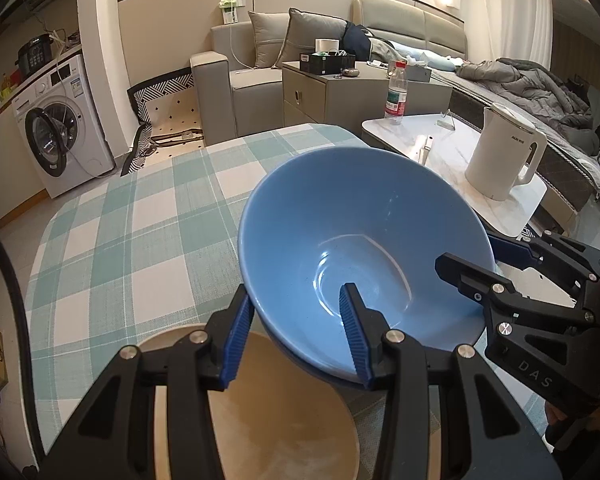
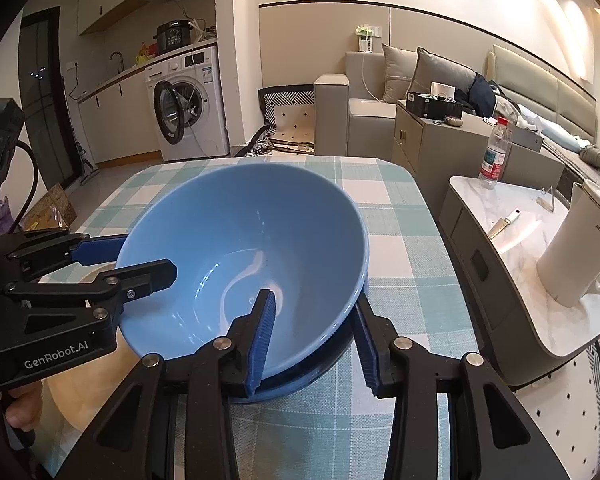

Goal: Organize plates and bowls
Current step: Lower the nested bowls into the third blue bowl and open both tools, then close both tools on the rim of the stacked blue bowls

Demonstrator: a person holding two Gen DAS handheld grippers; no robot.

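A large blue bowl (image 1: 352,232) is held between both grippers above the checked tablecloth. My left gripper (image 1: 296,320) straddles its near-left rim, one finger inside and one outside; the jaws stand wide and I cannot tell whether they press the wall. My right gripper (image 2: 316,320) straddles the opposite rim of the bowl (image 2: 240,240) the same way. A dark blue rim (image 2: 320,372), seemingly a second bowl, shows just under it. A tan plate (image 1: 284,412) lies under the left gripper, also in the right wrist view (image 2: 72,396).
The table (image 1: 148,216) has a green and white checked cloth. A white side table (image 2: 532,280) to the right carries a white kettle (image 1: 504,152), a water bottle (image 1: 396,92) and a knife (image 2: 504,222). A sofa, cabinet and washing machine (image 1: 64,136) stand beyond.
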